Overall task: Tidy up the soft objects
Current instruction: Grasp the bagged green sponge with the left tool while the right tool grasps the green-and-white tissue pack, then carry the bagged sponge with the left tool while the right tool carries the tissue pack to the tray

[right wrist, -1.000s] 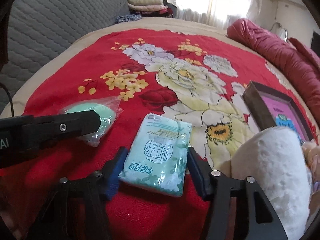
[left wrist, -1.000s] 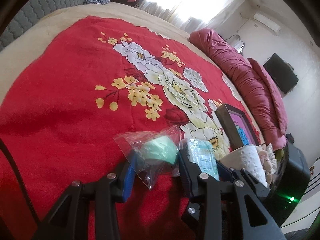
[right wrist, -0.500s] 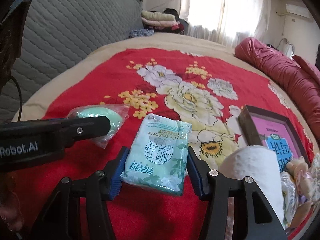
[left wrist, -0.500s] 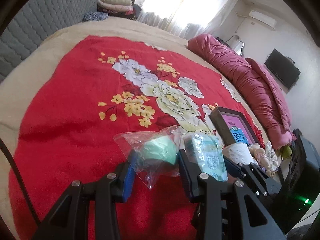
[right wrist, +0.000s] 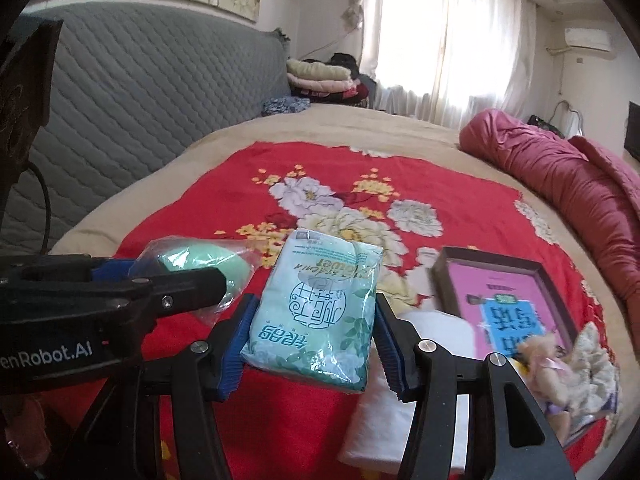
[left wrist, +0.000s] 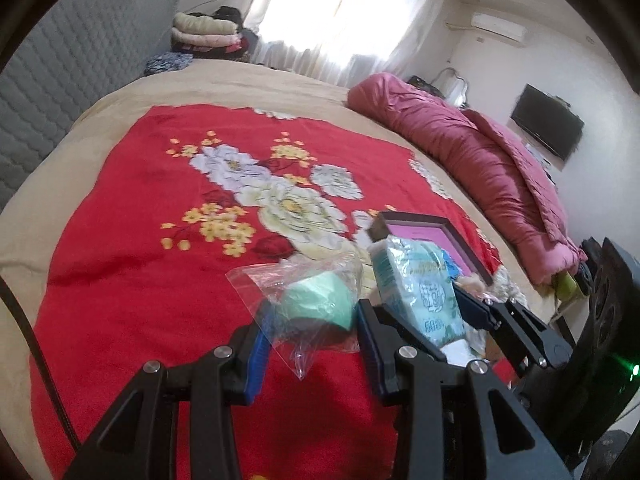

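Left claw [left wrist: 310, 330] of mine pinches the bagged green sponge [left wrist: 320, 304]; right claw [right wrist: 310, 344] clamps the tissue pack [right wrist: 316, 312]. Both have risen off the red blanket [left wrist: 140, 280] since a second ago, hanging above its near right corner, so I judge both are ready to carry toward the box [right wrist: 504, 300].

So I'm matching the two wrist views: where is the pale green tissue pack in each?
Left wrist: pale green tissue pack right of centre, in the right gripper.
Right wrist: centre, between its pads.
Shared landmark: dark-framed pink picture.
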The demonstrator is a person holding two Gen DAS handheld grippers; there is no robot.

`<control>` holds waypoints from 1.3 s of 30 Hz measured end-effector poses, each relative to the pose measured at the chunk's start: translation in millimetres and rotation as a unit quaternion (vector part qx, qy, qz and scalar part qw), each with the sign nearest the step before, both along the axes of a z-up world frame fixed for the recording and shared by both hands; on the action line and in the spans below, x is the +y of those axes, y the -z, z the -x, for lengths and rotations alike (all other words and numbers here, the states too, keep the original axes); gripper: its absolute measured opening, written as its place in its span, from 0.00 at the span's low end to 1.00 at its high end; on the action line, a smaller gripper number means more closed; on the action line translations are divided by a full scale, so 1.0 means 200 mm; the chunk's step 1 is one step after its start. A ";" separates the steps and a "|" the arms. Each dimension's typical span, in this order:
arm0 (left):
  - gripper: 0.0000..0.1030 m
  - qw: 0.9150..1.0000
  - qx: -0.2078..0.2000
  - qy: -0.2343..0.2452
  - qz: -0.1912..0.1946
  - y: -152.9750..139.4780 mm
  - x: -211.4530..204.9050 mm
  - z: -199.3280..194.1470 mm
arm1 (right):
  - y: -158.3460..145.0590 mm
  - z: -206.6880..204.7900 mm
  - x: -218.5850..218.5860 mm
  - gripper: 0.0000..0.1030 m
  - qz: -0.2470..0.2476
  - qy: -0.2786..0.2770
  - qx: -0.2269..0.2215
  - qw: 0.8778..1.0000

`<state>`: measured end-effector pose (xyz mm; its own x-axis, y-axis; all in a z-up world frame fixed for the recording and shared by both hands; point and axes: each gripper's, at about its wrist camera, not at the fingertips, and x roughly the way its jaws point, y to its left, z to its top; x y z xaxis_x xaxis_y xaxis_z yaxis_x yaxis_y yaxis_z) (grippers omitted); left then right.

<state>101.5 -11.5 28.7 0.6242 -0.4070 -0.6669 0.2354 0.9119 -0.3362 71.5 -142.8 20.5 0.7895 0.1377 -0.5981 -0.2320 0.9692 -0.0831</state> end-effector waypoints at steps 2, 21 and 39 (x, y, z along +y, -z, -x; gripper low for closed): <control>0.40 1.000 -0.003 0.008 -0.004 -0.02 -0.06 0.03 | -0.03 0.03 -0.07 0.56 -0.007 0.008 -0.003 1.000; 0.40 0.997 -0.001 0.082 -0.014 -0.12 -0.68 0.15 | -0.15 0.21 -0.95 0.56 -0.033 0.170 -0.037 0.984; 0.40 0.984 0.033 0.147 -0.095 0.18 -1.34 0.09 | -0.07 0.27 -1.39 0.56 -0.060 0.217 -0.038 0.974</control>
